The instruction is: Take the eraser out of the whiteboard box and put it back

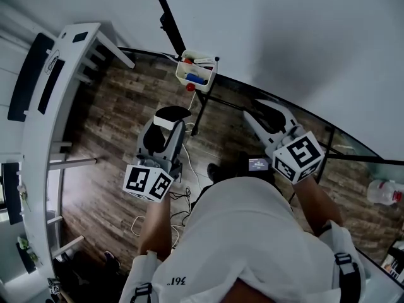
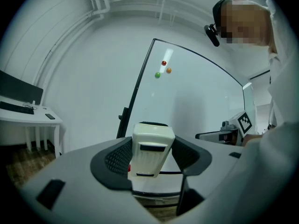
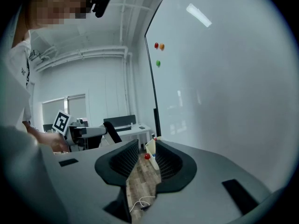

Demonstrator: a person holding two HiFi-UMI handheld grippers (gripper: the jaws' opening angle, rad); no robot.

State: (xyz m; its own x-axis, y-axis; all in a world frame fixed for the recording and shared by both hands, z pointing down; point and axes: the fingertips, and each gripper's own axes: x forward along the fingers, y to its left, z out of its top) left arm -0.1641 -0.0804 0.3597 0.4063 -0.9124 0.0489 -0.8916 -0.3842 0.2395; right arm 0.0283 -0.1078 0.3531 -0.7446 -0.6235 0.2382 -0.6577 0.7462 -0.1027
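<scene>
Eraser (image 2: 150, 148) was clamped upright in left tongs (image 2: 152, 157), pads snug on both sides, black felt edge up top. Whiteboard box (image 1: 196, 73) sat ahead of left tongs, well apart, at foot of whiteboard (image 2: 201, 97), with blue and red bits already inside. Right tongs (image 3: 142, 164) were parted a little and held nothing; box showed far off through gap. My guess: return trip. Keep squeeze steady, line eraser up over bare part of box, lower it in, and only then let go. Don't knock the box.
</scene>
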